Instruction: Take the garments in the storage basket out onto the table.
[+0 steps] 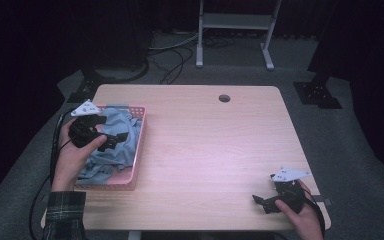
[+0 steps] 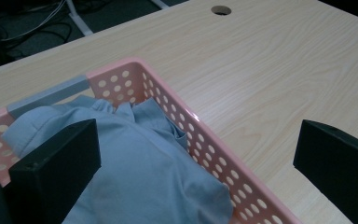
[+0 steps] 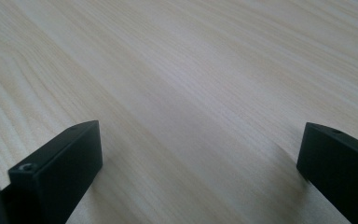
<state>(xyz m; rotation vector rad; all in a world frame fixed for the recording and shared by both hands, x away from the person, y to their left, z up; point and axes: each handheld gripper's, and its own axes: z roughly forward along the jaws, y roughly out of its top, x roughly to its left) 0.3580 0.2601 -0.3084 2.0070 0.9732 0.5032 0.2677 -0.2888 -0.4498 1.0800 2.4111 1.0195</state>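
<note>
We held the left gripper [image 1: 111, 136] with its jaws wide apart over the crumpled light-blue cloth shirt [image 1: 111, 142], which lay heaped in the pink perforated plastic basket [image 1: 139, 150] at the left edge of the pale wooden table [image 1: 210, 150]; one jaw hung above the cloth, the other out past the basket's right wall. The right gripper [image 1: 260, 201], jaws likewise spread, rested low at the near right corner on bare wood. Beyond the far edge, with its round cable hole [image 1: 224, 98], lay grey carpet, black cables [image 1: 172, 60] and a white metal stand [image 1: 235, 30].

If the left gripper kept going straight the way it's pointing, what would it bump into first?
Probably the blue cloth in the pink basket. The left gripper, jaws open, hangs over it; one jaw lines up with the cloth, the other with the table beyond the rim. Depth is unclear.
</note>
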